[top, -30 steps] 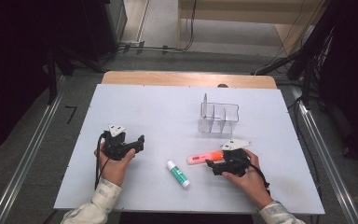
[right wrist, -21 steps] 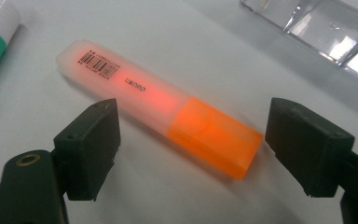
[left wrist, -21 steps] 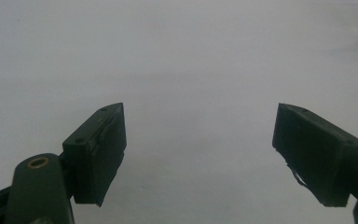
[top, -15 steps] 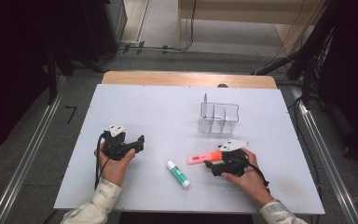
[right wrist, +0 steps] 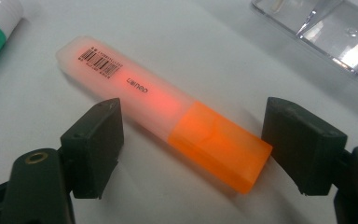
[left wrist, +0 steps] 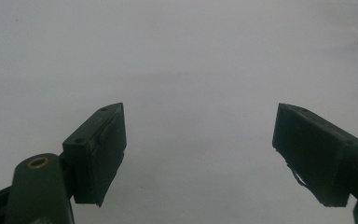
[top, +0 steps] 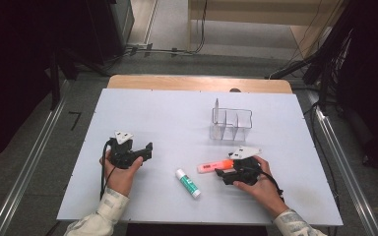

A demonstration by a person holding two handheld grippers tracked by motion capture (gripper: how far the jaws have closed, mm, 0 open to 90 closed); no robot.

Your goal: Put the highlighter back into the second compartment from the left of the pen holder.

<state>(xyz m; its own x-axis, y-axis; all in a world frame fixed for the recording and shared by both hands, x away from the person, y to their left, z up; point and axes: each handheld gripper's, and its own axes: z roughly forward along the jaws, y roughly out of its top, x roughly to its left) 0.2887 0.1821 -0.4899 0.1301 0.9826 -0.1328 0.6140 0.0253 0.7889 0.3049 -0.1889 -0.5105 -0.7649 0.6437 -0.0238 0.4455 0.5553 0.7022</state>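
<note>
Closing in: I see my right tongs (right wrist: 191, 144) nearer the highlighter (right wrist: 168, 135) than a second ago, jaws spread on either side of it, ready to pinch.
Highlighter place: flat on the table (top: 167, 113), in front of the clear organizer (top: 231, 123), right of the glue stick (top: 188, 183).
Highlighter look: translucent white body, orange cap, barcode.
Left tongs (left wrist: 198, 149): spread, idle, well left of the highlighter.

The right tool (top: 225, 173) has edged left, its jaws now flanking the highlighter (top: 215, 166).
</note>
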